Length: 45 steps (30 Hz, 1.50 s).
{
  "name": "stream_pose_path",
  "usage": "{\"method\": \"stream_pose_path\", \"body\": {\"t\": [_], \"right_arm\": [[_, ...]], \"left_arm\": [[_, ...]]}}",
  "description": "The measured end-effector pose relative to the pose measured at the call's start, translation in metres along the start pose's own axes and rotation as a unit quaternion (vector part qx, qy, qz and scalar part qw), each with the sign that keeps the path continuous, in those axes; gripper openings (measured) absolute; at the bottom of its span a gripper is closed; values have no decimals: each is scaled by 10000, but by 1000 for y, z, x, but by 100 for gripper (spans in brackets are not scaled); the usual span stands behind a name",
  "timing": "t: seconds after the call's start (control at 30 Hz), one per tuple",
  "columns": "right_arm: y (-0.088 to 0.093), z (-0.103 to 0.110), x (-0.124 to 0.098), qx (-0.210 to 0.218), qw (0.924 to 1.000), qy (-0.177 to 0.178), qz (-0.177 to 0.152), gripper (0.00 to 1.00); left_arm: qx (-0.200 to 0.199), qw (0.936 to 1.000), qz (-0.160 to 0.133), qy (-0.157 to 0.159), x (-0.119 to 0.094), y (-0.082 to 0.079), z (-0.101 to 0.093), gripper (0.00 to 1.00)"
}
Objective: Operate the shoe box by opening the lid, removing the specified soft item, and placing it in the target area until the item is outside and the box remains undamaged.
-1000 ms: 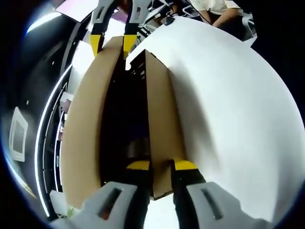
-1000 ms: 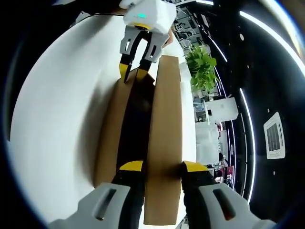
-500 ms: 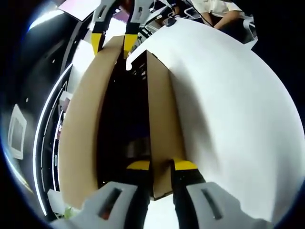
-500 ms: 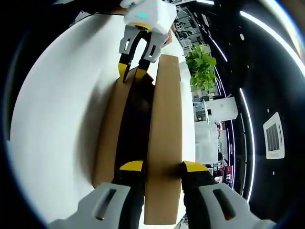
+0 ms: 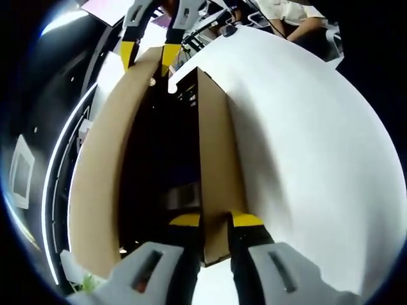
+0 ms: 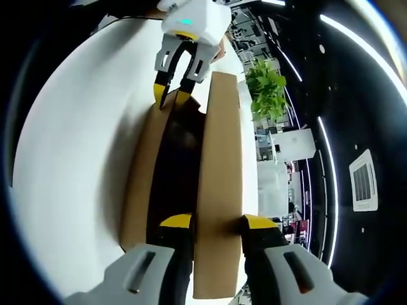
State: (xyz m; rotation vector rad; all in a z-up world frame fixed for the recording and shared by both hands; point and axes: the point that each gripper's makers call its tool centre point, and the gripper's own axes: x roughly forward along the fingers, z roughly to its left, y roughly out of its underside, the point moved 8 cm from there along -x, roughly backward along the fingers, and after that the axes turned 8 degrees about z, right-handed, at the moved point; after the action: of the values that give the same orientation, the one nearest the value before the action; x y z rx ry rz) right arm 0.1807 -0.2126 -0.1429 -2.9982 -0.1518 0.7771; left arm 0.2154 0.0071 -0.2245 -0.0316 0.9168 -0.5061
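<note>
A brown cardboard shoe box lies on the white table point(image 5: 305, 146). In the left gripper view my left gripper point(image 5: 215, 221) is shut on the near end of the box wall point(image 5: 216, 152). The lid point(image 5: 95, 190) stands raised to the left, with the dark interior point(image 5: 159, 140) between; a greyish shape point(image 5: 181, 197) lies inside, too dim to identify. At the far end the right gripper point(image 5: 149, 56) holds the lid. In the right gripper view my right gripper point(image 6: 217, 222) is shut on the lid point(image 6: 219, 165), and the left gripper point(image 6: 173, 94) pinches the box wall point(image 6: 141, 178) at the far end.
The white table point(image 6: 70, 159) spreads wide beside the box. A green plant point(image 6: 267, 89) and white furniture point(image 6: 292, 146) stand beyond the table's edge. A person point(image 5: 286, 13) sits at the far side of the table.
The lid has swung further from the box wall, so the dark gap is wider. Both grippers keep their holds.
</note>
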Motion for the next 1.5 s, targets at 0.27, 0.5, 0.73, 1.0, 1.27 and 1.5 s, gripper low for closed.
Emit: {"method": "stream_pose_path", "body": {"t": [0.27, 0.5, 0.73, 1.0, 1.27, 1.5], "right_arm": [[0, -3, 0, 32, 10000, 62, -6, 28], [0, -7, -1, 72, 9998, 191, 25, 27], [0, -11, -1, 97, 9995, 302, 46, 27], [1, -13, 0, 198, 9988, 438, 45, 26], [1, -15, 1, 202, 9984, 518, 68, 26], [1, -19, 1, 217, 9976, 647, 96, 25]], "left_arm": [[-12, 10000, 7, -5, 0, 0, 0, 15], [-23, 10000, 1, 2, 0, 0, 0, 15], [-72, 10000, -4, 38, 0, 1, 1, 14], [-92, 9999, -5, 55, 0, 0, 0, 14], [-118, 9999, -22, 66, 0, 0, 0, 14], [-132, 9999, -19, 75, 1, 0, 1, 14]]}}
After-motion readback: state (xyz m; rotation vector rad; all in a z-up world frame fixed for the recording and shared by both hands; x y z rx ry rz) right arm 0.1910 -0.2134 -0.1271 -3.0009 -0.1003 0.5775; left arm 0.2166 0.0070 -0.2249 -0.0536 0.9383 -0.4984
